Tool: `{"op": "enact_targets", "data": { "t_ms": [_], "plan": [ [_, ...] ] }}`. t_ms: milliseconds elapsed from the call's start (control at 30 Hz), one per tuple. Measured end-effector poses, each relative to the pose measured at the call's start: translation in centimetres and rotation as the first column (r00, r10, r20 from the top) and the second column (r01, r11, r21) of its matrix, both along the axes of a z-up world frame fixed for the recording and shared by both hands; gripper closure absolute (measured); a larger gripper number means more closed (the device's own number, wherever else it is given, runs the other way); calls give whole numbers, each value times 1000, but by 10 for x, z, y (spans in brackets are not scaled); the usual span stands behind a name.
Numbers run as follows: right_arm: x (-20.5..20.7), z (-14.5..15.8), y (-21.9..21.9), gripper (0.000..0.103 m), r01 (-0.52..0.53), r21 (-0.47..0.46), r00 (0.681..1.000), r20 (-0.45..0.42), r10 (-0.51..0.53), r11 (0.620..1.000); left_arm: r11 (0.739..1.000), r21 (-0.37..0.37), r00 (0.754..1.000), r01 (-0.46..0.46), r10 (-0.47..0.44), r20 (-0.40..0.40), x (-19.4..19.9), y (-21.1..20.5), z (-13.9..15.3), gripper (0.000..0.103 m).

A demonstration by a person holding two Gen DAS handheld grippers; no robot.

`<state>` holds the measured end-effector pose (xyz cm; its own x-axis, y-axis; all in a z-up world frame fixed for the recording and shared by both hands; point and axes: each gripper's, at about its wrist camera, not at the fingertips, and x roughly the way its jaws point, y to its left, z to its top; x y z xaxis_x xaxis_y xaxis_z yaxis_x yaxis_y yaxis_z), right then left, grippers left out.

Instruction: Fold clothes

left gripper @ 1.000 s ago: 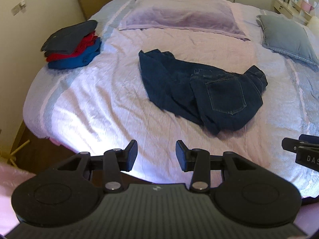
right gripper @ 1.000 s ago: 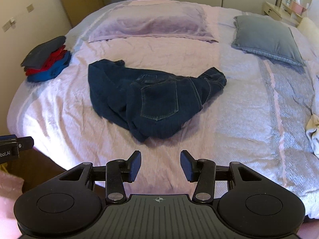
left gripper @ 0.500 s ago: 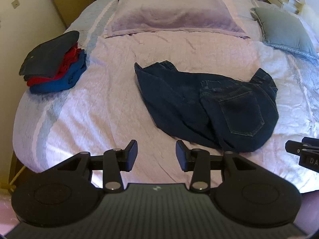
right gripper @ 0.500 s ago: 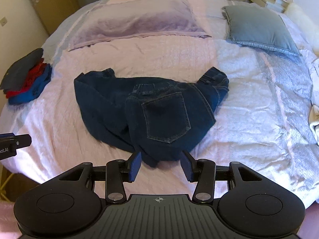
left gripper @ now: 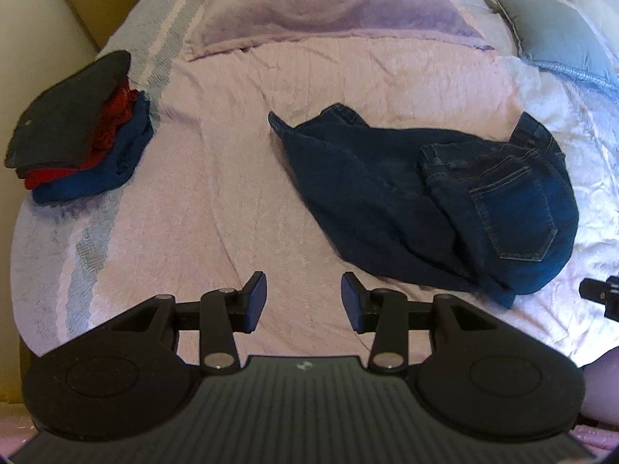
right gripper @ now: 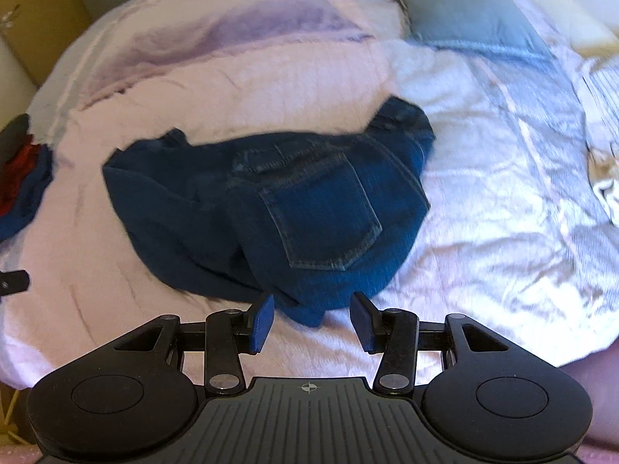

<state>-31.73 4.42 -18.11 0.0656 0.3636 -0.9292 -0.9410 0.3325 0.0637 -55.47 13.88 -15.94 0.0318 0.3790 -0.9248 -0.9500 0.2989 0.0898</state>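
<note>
A crumpled pair of dark blue jeans lies in the middle of the pink bedspread, back pocket facing up. My left gripper hangs open over bare bedspread, left of and nearer than the jeans. My right gripper is open too, just above the nearest edge of the jeans, and its blue pads grip nothing. The tip of the right gripper shows at the right edge of the left wrist view.
A stack of folded clothes, dark, red and blue, sits at the bed's left edge. A lilac pillow and a grey pillow lie at the head. Pale crumpled fabric lies at the right edge. The bed's near edge is just below both grippers.
Both grippers have moved forward and down over the bed, toward the jeans. The right gripper now reaches the jeans' near edge. Both sets of jaws kept the same width.
</note>
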Motion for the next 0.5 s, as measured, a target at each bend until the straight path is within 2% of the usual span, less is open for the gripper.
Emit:
{"op": "enact_targets", "data": {
  "t_ms": [100,200,367,500],
  "plan": [
    [-4,-21,0,56,-7,-56,1000,20,8,998,999,-31,1000,-11,11,0,-11,9,-18,65],
    [-9,-42,3,56,-43,-70,998,48,46,997,998,-61,999,-32,33,8,-22,13,-37,65],
    [-17,-77,20,56,-109,-44,990,90,113,993,991,-103,996,-85,85,2,-40,21,-72,65],
    [-28,-101,42,55,-172,-6,973,156,171,985,983,-111,989,-146,146,-10,-56,28,-97,65]
  ]
}}
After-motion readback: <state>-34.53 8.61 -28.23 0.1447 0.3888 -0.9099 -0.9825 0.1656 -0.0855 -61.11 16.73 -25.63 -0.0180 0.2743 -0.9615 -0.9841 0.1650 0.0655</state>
